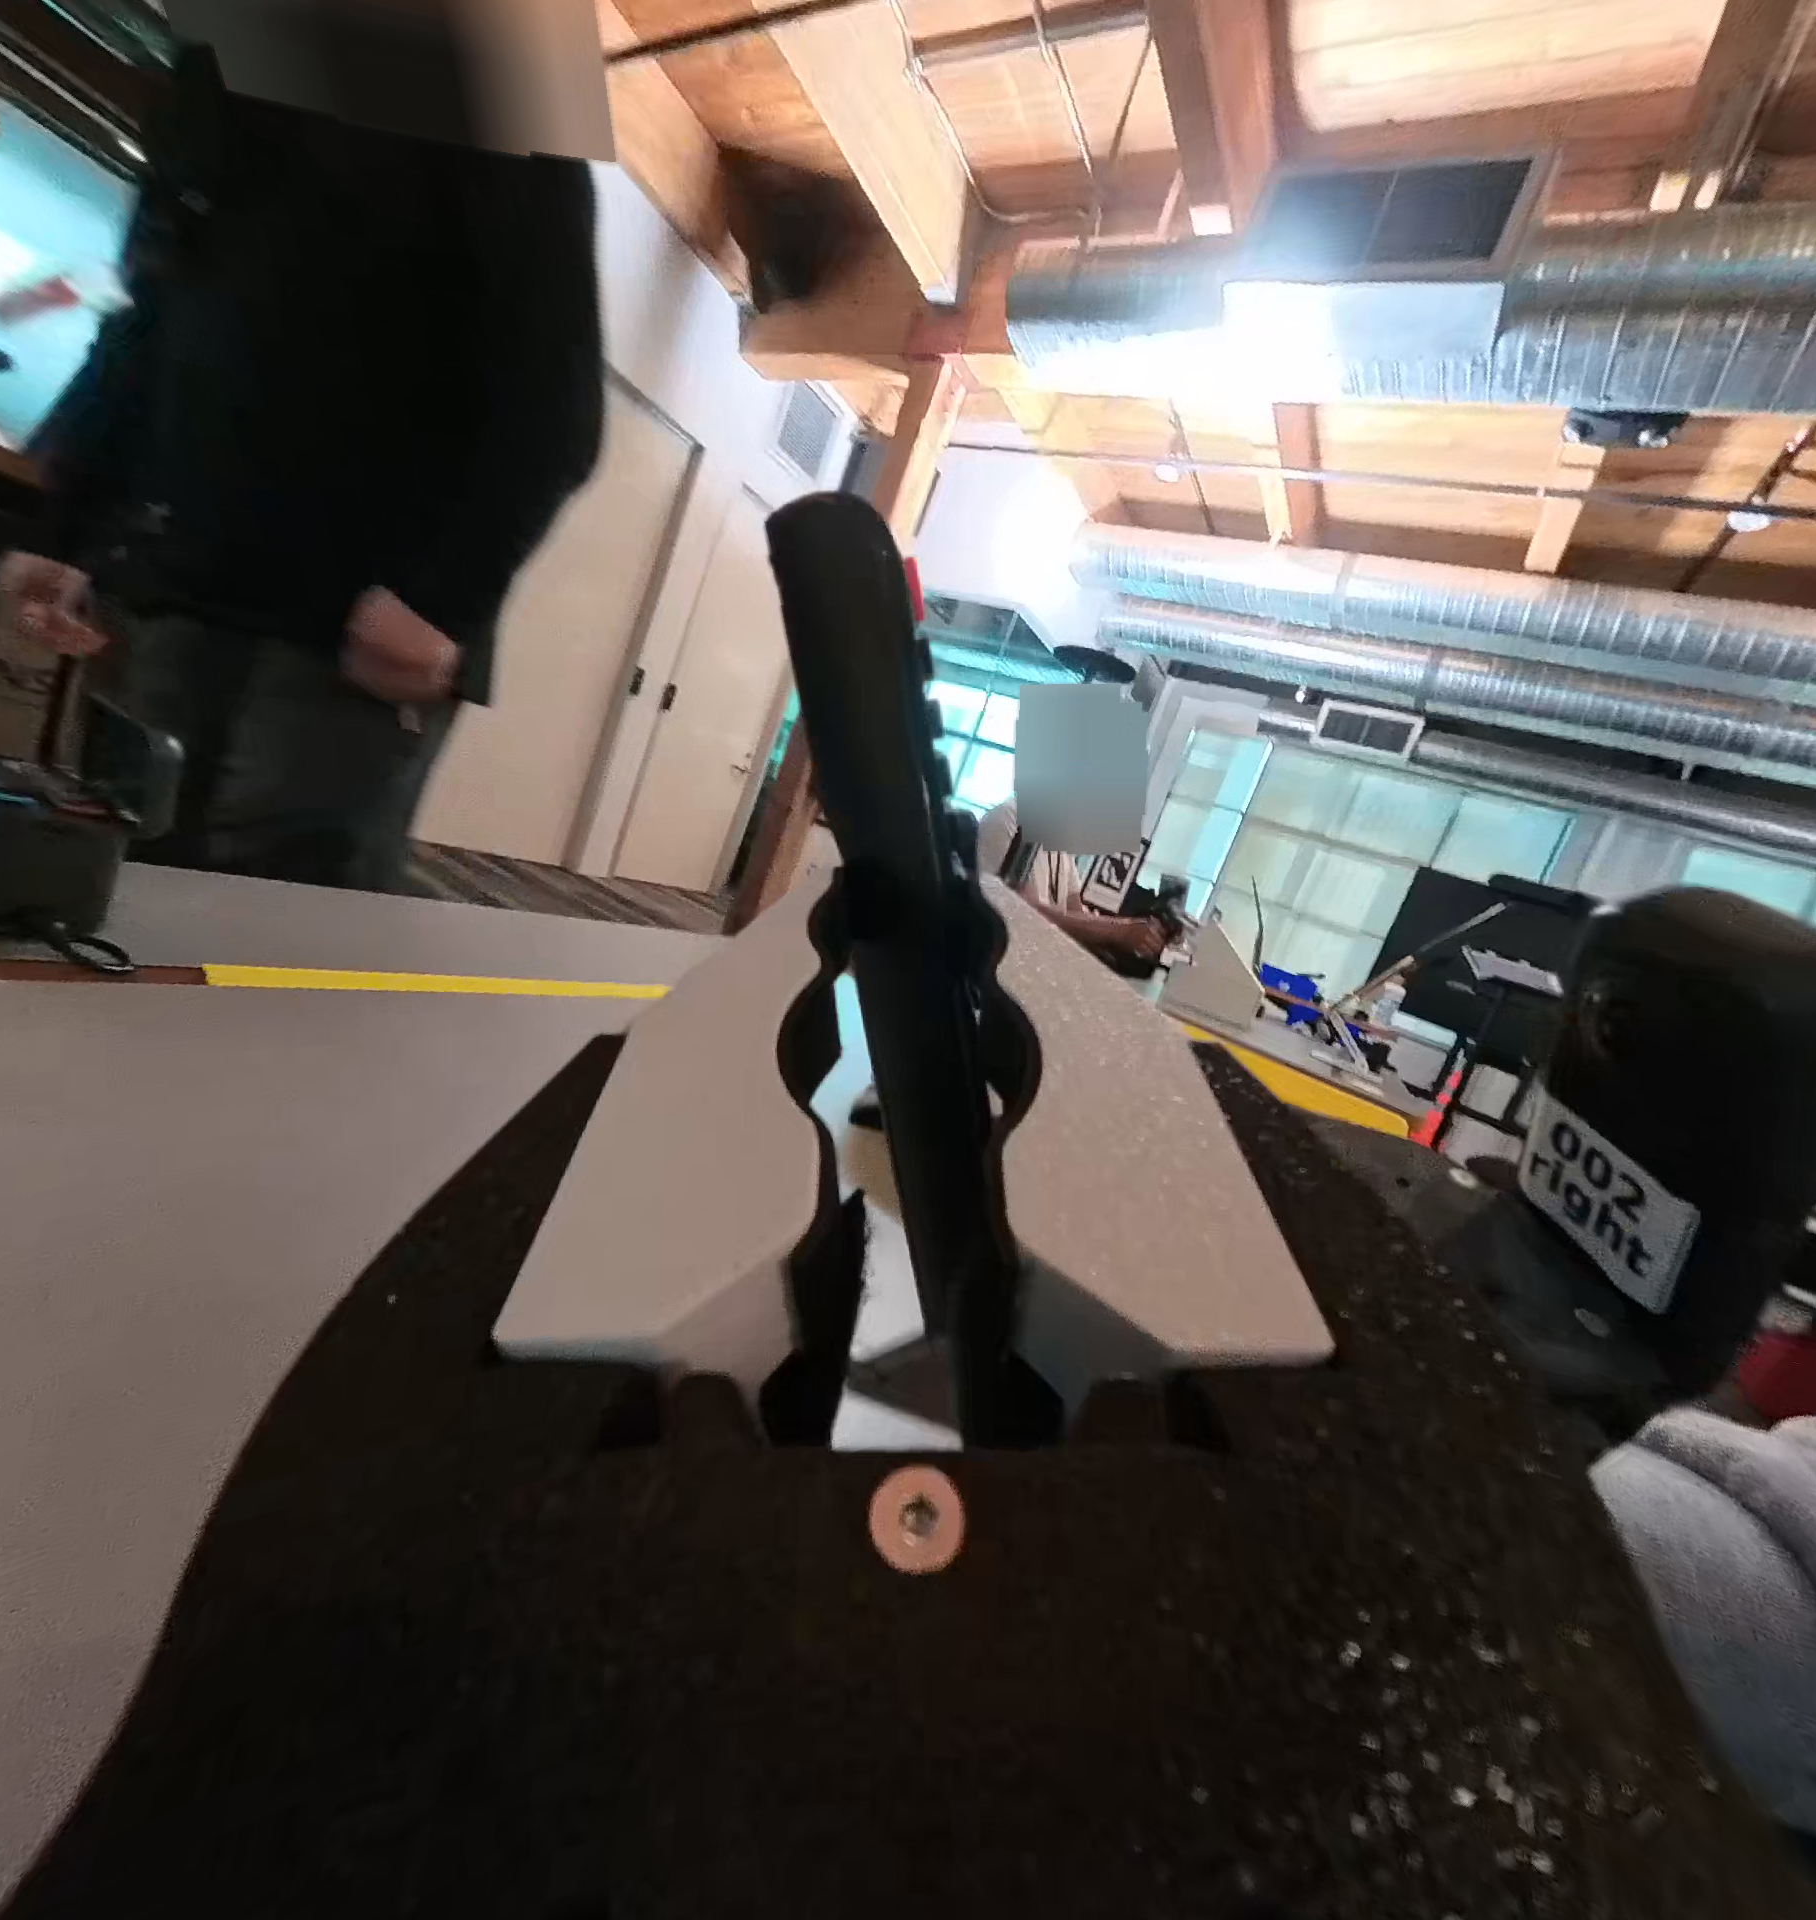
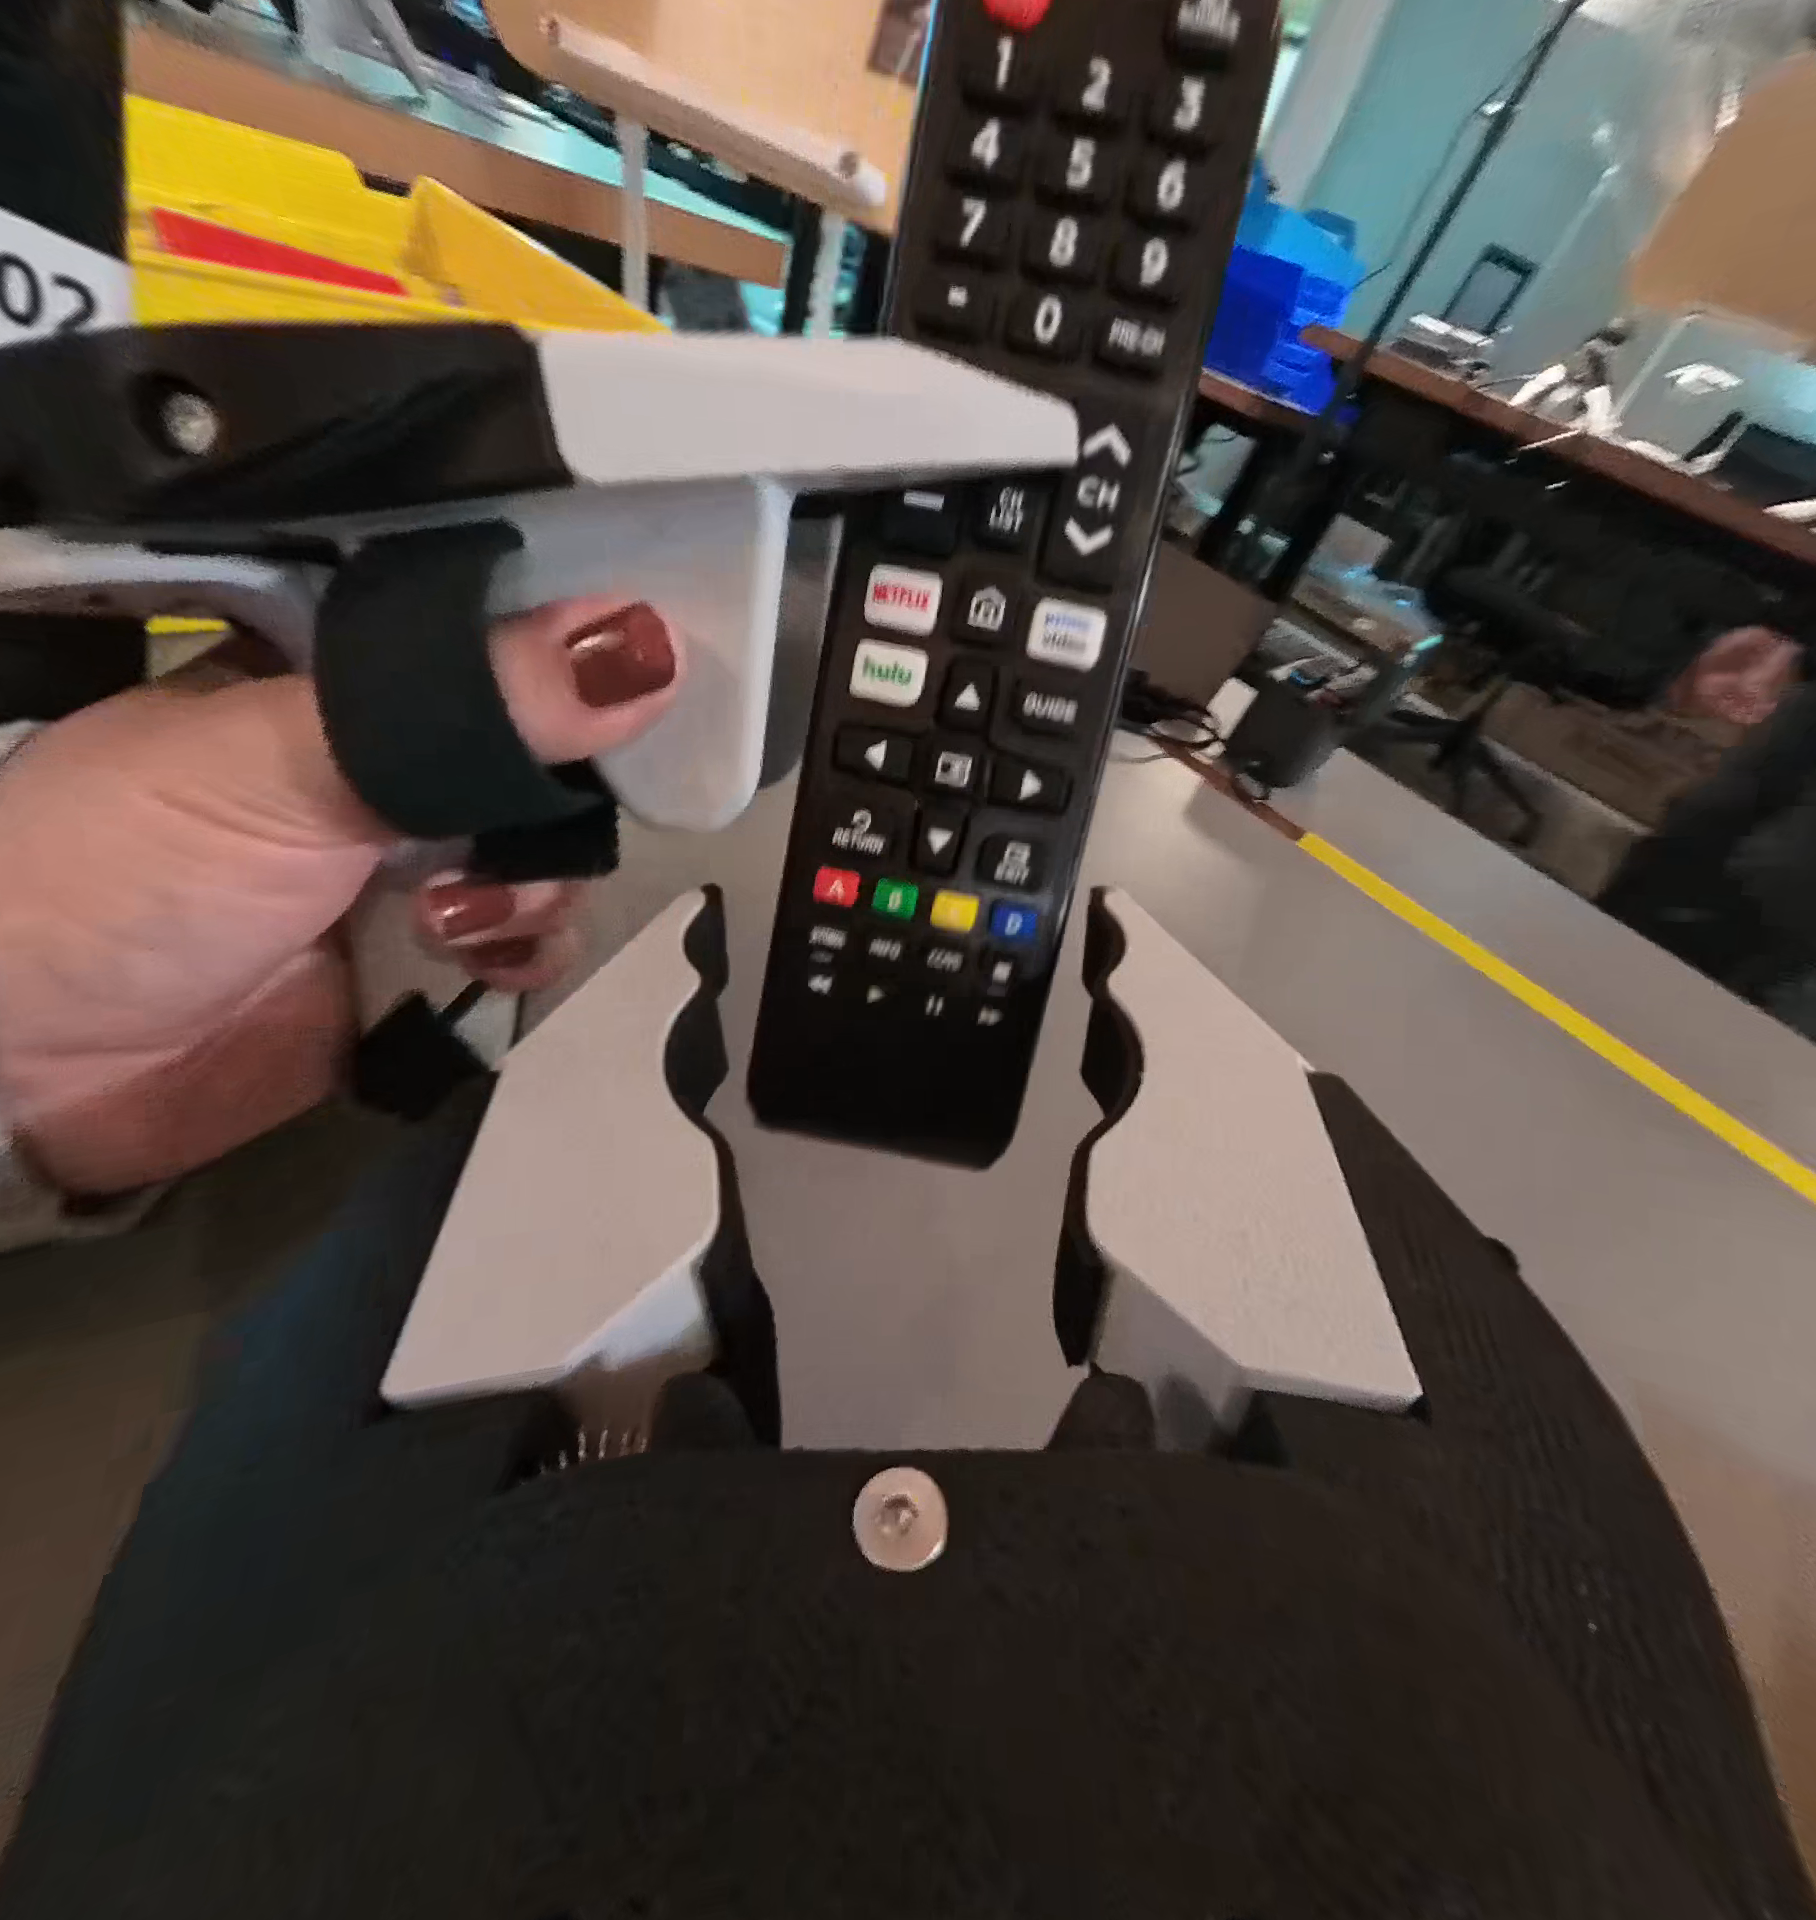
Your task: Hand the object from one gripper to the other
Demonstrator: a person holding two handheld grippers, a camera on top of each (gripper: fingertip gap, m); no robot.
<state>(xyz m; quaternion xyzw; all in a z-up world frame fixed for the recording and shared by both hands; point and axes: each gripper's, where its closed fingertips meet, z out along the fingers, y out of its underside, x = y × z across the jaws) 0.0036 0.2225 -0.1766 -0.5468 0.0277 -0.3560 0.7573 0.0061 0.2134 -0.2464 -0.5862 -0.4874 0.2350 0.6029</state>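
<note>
A black TV remote (image 1: 862,727) stands upright, edge-on, clamped between the white fingers of my left gripper (image 1: 909,904), which is shut on its middle. In the right wrist view the remote (image 2: 1049,239) shows its button face. My left gripper (image 2: 779,499) reaches in from the left, held by a hand (image 2: 156,883). My right gripper (image 2: 904,914) is open, and the remote's lower end hangs between its fingertips with a gap on each side. The right gripper's black body (image 1: 1714,1122) shows at the right of the left wrist view.
A grey table (image 2: 1403,1091) with a yellow tape line (image 2: 1569,1018) lies below. A person in dark clothes (image 1: 312,416) stands beyond it, near a black case (image 1: 31,852). Yellow bins (image 2: 291,239) are behind the left gripper. Desks (image 2: 1610,447) stand at the right. My right fingertips sit around 7 cm from my left ones. The black case (image 1: 31,852) is about equally far from each gripper, around 35 cm. It is also in sight in the right wrist view (image 2: 1278,715).
</note>
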